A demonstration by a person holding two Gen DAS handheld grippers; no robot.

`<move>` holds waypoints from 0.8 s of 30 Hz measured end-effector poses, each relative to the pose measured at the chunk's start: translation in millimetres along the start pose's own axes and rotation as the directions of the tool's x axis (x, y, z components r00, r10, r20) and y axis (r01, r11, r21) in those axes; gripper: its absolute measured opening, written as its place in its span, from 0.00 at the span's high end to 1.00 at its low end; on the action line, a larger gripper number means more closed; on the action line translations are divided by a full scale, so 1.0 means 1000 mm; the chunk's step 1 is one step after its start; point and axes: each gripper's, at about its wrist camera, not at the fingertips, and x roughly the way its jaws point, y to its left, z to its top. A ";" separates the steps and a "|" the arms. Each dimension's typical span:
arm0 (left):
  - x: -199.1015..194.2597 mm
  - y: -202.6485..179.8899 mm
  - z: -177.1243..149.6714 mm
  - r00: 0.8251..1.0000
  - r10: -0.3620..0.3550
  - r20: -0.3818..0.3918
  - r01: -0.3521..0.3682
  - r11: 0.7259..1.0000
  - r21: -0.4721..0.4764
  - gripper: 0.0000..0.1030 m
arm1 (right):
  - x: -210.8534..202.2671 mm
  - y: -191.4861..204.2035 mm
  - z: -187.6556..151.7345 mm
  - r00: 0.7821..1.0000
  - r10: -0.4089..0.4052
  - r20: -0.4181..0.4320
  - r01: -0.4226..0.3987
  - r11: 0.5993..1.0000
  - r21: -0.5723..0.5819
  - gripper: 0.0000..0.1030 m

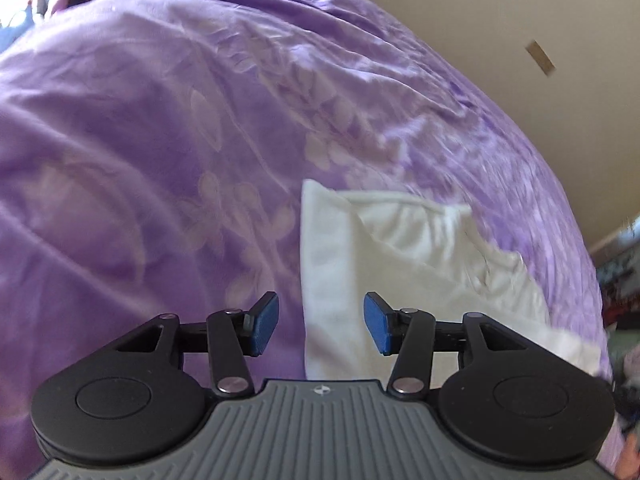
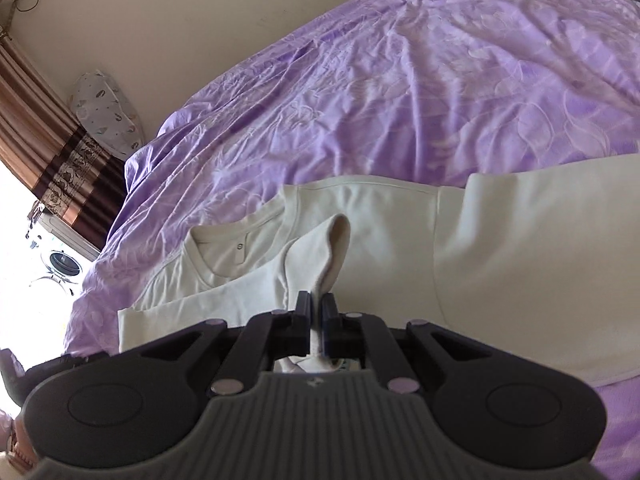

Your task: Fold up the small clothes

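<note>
T-shirt (image 2: pixel 500 248), cream, lies flat on the purple bedspread (image 2: pixel 400 100). Your left claw (image 1: pixel 321 330) hangs empty with its blue pads (image 1: pixel 264 328) apart, over the shirt's left edge, not touching it. Your right claw (image 2: pixel 317 312) is pinched tight on a lifted fold of the shirt beside the neckline.

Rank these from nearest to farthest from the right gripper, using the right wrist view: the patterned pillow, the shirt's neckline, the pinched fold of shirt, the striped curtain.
1. Pinched fold of shirt, between the right gripper fingers.
2. Shirt's neckline, just left.
3. Patterned pillow and striped curtain, far left: too close to call.
</note>
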 end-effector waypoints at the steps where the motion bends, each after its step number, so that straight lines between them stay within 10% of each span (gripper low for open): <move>1: 0.006 0.003 0.003 1.000 -0.009 0.006 0.009 1.000 -0.017 0.45 | 0.003 -0.004 0.000 1.000 0.000 -0.004 0.000 1.000 0.001 1.00; 3: 0.018 0.008 0.008 1.000 -0.029 0.013 0.029 0.998 -0.047 0.49 | 0.008 -0.011 0.000 1.000 -0.002 -0.010 0.002 1.000 0.002 1.00; 7: 0.030 0.009 0.013 0.999 -0.009 0.035 0.011 0.999 -0.049 0.97 | 0.010 -0.025 -0.004 1.000 0.008 -0.012 -0.008 1.000 0.026 1.00; 14: -0.001 -0.038 0.023 0.990 0.053 0.134 -0.094 0.944 0.315 0.97 | 0.015 -0.036 -0.004 0.999 -0.001 -0.042 0.003 0.999 0.042 1.00; 19: 0.017 -0.037 0.025 0.971 0.217 0.101 -0.237 0.922 0.305 0.86 | 0.048 -0.046 -0.016 0.992 -0.100 -0.080 0.103 0.994 0.033 0.99; 24: -0.008 -0.025 0.021 0.981 0.192 0.021 -0.190 0.940 0.282 0.66 | 0.041 -0.058 -0.017 0.990 -0.130 -0.057 0.134 0.988 0.075 0.78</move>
